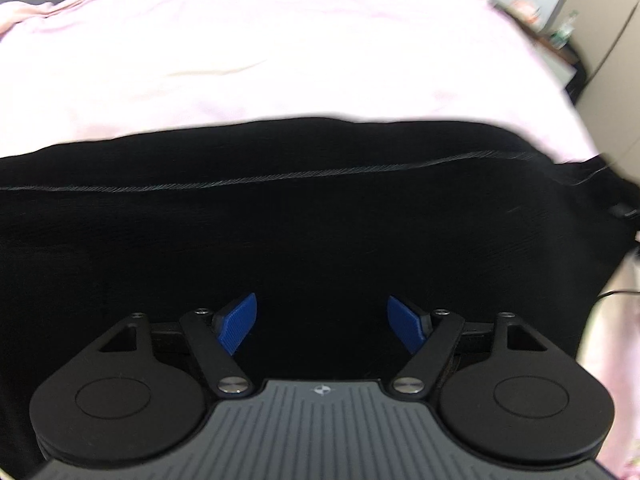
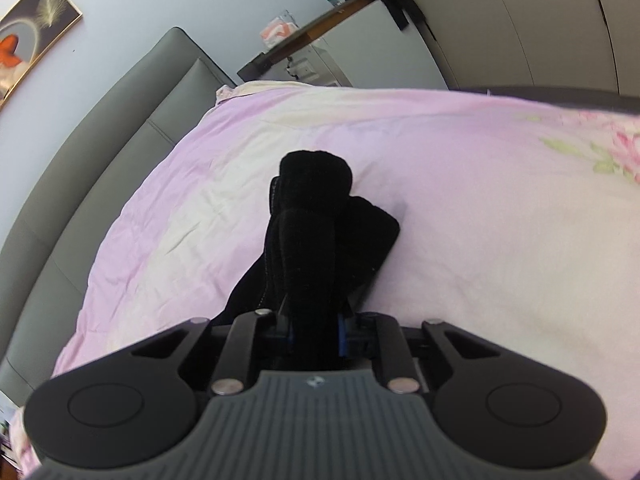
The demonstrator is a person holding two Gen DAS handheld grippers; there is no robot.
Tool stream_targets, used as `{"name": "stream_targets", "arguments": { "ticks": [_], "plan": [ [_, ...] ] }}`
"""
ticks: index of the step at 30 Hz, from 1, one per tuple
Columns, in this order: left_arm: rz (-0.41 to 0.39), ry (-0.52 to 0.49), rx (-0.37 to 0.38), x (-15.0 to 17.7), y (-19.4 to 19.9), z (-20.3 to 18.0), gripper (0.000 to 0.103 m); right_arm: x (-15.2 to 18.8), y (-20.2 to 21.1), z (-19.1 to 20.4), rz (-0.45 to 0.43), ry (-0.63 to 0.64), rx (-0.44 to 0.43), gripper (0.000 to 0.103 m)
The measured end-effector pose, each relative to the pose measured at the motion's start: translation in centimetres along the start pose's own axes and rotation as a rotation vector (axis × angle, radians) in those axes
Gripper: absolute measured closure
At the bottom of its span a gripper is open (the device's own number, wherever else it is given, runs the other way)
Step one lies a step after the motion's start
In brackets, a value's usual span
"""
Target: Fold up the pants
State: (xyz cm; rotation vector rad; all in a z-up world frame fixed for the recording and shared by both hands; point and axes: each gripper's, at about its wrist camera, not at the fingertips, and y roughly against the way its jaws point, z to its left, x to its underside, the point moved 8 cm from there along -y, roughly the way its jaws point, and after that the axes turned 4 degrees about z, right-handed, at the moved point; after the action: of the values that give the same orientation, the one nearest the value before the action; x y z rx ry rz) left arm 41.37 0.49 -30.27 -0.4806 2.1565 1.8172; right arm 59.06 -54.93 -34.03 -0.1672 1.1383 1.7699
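The black pants lie spread across the pink bedsheet, with a stitched seam running left to right. My left gripper is open just above the black cloth, its blue pads wide apart and empty. In the right wrist view my right gripper is shut on a bunched part of the black pants, which sticks up past the fingers above the bedsheet.
A grey padded headboard runs along the bed's left side. A bedside shelf with bottles and a tissue pack stands past the bed's far corner. A framed picture hangs on the wall.
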Motion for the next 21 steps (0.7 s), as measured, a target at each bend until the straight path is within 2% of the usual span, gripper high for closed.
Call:
{"name": "stream_targets", "arguments": {
  "ticks": [4, 8, 10, 12, 15, 17, 20, 21],
  "plan": [
    [0.0, -0.008, -0.026, 1.0, -1.3, 1.0, 0.004, 0.5, 1.1, 1.6, -0.017, 0.121, 0.078, 0.09],
    [0.012, 0.023, -0.036, 1.1, -1.7, 1.2, 0.003, 0.3, 3.6, 4.8, -0.093, 0.235, 0.048, 0.09],
    [0.018, 0.025, -0.045, 0.8, -1.9, 0.9, 0.003, 0.7, 5.3, 8.1, -0.158, 0.388, 0.021, 0.09],
    [0.02, 0.026, -0.042, 0.8, -2.0, 0.8, 0.003, 2.3, 7.5, 12.1, -0.23, 0.596, -0.018, 0.09],
    [0.017, 0.03, -0.029, 0.6, -2.1, 1.0, 0.003, 7.2, 10.2, 17.6, -0.304, 0.95, -0.067, 0.09],
    [0.011, 0.036, -0.022, 0.3, -1.9, 1.9, 0.003, 11.5, 11.0, 20.0, -0.314, 1.147, -0.098, 0.09],
    [-0.004, 0.044, -0.012, 0.2, -3.0, 1.7, 0.003, 19.5, 11.1, 22.0, -0.284, 1.435, -0.133, 0.09],
    [-0.007, 0.041, -0.011, 0.4, -3.0, 1.8, 0.003, 22.7, 10.7, 22.1, -0.249, 1.54, -0.138, 0.09]
  ]
}}
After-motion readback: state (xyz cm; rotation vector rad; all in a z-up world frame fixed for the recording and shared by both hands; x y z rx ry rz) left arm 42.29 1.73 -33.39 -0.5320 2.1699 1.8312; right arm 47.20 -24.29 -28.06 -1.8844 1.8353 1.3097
